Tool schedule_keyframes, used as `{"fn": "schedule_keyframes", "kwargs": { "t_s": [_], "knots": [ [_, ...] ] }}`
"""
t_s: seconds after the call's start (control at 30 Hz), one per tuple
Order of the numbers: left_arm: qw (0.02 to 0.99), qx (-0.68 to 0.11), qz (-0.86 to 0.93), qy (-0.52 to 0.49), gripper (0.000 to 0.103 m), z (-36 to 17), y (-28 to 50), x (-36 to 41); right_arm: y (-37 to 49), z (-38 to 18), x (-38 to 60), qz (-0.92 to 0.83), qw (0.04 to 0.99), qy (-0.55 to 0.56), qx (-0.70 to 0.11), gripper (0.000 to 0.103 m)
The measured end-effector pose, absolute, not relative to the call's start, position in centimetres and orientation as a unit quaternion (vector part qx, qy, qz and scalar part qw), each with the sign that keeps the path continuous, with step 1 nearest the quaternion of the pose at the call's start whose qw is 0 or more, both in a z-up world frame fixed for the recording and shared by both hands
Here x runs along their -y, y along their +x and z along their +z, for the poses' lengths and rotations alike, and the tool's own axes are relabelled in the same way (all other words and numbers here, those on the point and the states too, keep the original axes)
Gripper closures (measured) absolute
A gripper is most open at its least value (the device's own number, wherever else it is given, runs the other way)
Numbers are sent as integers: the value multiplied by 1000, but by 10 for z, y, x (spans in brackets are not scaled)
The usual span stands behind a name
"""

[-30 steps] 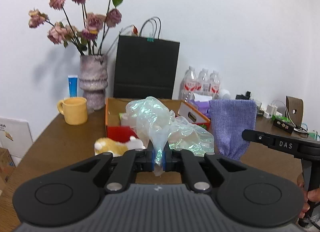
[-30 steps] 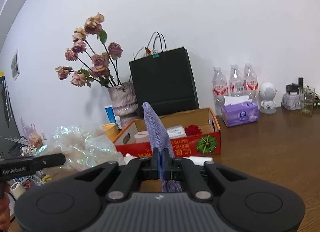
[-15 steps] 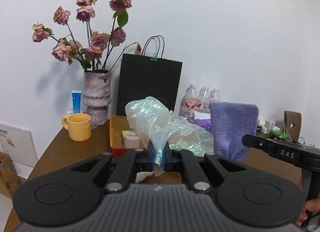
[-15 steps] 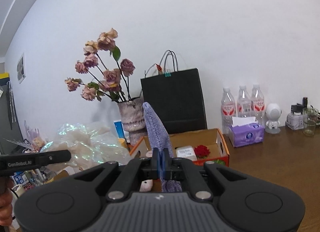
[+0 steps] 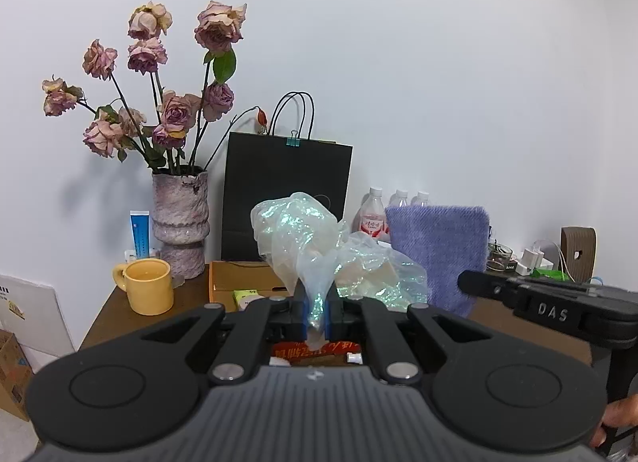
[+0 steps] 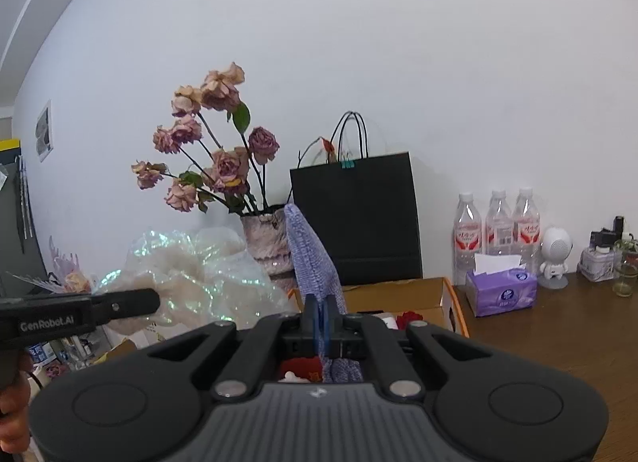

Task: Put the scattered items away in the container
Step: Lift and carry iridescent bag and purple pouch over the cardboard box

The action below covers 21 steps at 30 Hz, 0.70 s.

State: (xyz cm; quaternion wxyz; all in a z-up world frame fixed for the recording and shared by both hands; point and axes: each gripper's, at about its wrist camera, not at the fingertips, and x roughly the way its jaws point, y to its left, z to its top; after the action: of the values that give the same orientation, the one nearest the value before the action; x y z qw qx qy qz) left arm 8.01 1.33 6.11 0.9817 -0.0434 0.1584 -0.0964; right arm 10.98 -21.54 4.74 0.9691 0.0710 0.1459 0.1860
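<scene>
Three water bottles (image 6: 498, 226), brown table (image 6: 566, 326), white wall (image 6: 398, 43)

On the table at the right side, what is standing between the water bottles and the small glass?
In the right wrist view, a white round robot figure and a small dark gadget stand between the water bottles and the glass.

White letters "DAS" stand on the side of the right gripper (image 5: 552, 312) at the right of the left wrist view, "GenRobot.AI" runs along the left gripper (image 6: 48, 324) at the left of the right wrist view (the red print on the box (image 5: 315, 350) is unreadable).
</scene>
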Motion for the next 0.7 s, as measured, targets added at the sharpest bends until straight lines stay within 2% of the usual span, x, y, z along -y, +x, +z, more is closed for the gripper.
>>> {"fn": "schedule_keyframes", "kwargs": {
  "t_s": [0.7],
  "knots": [
    [954,-287,-76,-38,95,65,175,-25,224,58,198,160,946,53,-277,102]
  ]
}}
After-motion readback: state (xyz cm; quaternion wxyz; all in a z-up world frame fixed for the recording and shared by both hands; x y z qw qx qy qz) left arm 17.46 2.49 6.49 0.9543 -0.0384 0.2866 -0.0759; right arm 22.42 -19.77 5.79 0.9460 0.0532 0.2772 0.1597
